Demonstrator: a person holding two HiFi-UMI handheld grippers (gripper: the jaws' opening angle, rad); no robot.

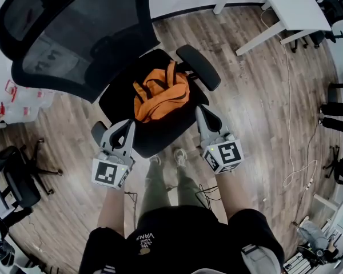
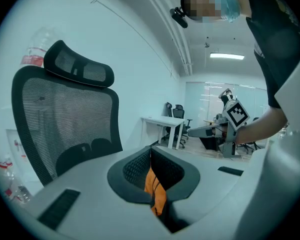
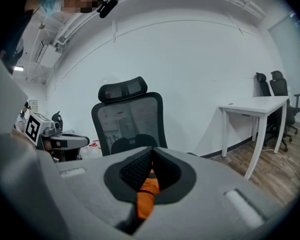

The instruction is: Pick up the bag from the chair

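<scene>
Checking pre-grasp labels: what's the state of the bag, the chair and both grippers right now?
orange bag: lying slumped on the seat, straps on top, not gripped.
office chair: upright, seat holds only the bag.
left gripper: shut, empty, at the seat's front left, just short of the bag.
right gripper: shut, empty, at the seat's right edge beside the bag.

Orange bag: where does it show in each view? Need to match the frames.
Head view: orange bag upper centre, on the black chair seat.
Left gripper view: low centre, a narrow orange sliver.
Right gripper view: low centre, an orange sliver.
Shared landmark: mesh backrest, upper left in the head view, left in the left gripper view, centre in the right.
</scene>
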